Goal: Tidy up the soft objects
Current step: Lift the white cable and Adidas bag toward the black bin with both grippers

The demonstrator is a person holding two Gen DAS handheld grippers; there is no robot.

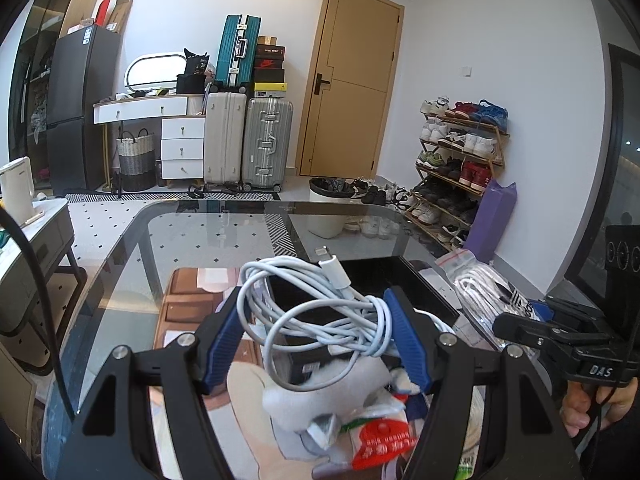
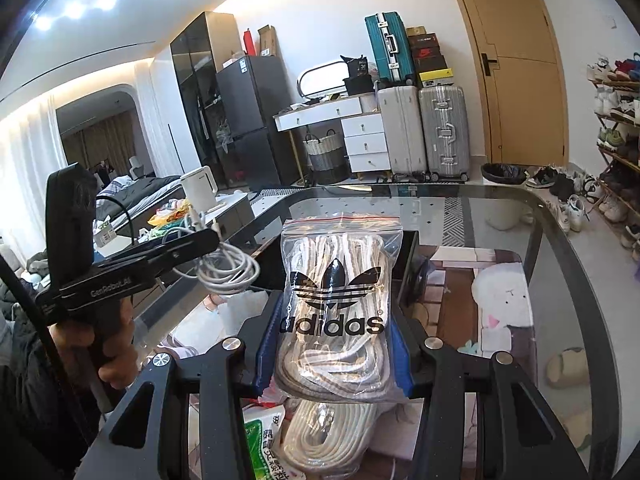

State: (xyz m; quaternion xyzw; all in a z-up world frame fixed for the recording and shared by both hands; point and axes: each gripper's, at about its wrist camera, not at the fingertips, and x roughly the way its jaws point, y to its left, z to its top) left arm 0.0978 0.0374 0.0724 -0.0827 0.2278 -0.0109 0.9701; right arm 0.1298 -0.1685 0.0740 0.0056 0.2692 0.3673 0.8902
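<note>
— What does the left gripper (image 1: 316, 320) hold?
— It clamps a coiled white cable (image 1: 320, 308) above the glass table (image 1: 132, 248).
— The right gripper (image 2: 334, 344)?
— It pinches a zip bag of laces (image 2: 338, 300), lifted over the black tray (image 2: 408, 256).

Your left gripper (image 1: 316, 336) points forward and level over the glass, its blue-padded fingers (image 1: 222, 340) drawn in against a coil of white charging cable (image 1: 320, 304) that hangs between them. Your right gripper (image 2: 334, 344) sits just beside it on the right, at about the same height, its blue pads pressed to both sides of a clear zip bag of white laces (image 2: 340, 304) held upright. Your bare hands wrap the black handles: the left hand (image 2: 96, 344) shows in the right wrist view, the right hand (image 1: 596, 404) in the left wrist view.
</note>
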